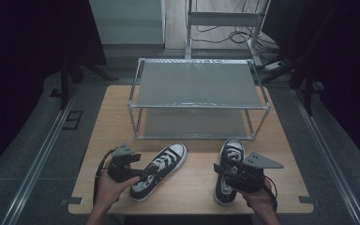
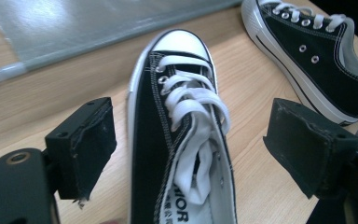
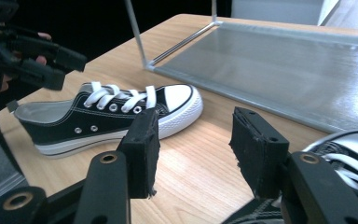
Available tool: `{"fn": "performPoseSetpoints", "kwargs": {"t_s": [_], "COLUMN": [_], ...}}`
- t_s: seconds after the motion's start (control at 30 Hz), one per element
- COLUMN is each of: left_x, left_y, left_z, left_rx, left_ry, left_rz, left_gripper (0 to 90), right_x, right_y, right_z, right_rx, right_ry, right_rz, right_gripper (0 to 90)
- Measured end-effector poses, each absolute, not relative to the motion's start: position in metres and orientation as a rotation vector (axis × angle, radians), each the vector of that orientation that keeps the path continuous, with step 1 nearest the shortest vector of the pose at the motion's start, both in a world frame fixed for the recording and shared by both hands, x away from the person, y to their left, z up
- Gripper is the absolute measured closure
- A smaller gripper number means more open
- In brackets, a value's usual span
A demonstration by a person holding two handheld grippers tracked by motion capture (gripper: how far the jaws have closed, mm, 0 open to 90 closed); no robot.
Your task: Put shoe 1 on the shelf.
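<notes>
A person at a wooden worktop (image 1: 192, 185) works two hand-held grippers over a pair of black canvas sneakers lying in front of a two-tier metal shoe rack (image 1: 198, 96). The left sneaker (image 1: 159, 170) lies just before the rack's front rail, toe angled toward it; the right sneaker (image 1: 227, 169) lies beside it, also in front of the rack, toe pointing at the lower shelf. The left gripper (image 2: 189, 149) hangs over the left sneaker with its jaws standing wide on either side of the laced upper, pads clear of the canvas and gripping nothing. The right gripper (image 3: 193, 149) sits low beside the right sneaker, which shows at that view's lower right; its jaws are parted about halfway with bare worktop between them, touching nothing.

The work in hand appears to be shelving the pair. To do it well, each gripper should probably settle squarely across a sneaker's sidewalls near the heel collar rather than on the loose laces, close firmly, lift level, and carry the toe in under the rack's upper tier without clipping the front rail.
</notes>
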State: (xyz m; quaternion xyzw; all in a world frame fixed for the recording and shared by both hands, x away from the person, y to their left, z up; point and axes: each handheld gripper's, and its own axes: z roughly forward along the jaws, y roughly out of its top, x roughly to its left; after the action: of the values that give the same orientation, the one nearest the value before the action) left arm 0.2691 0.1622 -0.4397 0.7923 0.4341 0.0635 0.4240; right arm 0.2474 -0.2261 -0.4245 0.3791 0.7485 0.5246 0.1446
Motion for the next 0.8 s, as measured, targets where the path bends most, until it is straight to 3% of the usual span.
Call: {"fn": "performPoseSetpoints", "kwargs": {"t_s": [0.8], "left_x": [0.298], "left_y": [0.120], "left_z": [-0.464], "left_rx": [2.327], "left_ry": [1.228], "left_rz": [0.140], "left_gripper": [8.4], "right_x": [0.250], "right_y": [-0.237], "right_z": [-0.431], "right_rx": [1.163], "right_ry": [2.127], "right_rz": [1.465], "right_gripper": [49.9]}}
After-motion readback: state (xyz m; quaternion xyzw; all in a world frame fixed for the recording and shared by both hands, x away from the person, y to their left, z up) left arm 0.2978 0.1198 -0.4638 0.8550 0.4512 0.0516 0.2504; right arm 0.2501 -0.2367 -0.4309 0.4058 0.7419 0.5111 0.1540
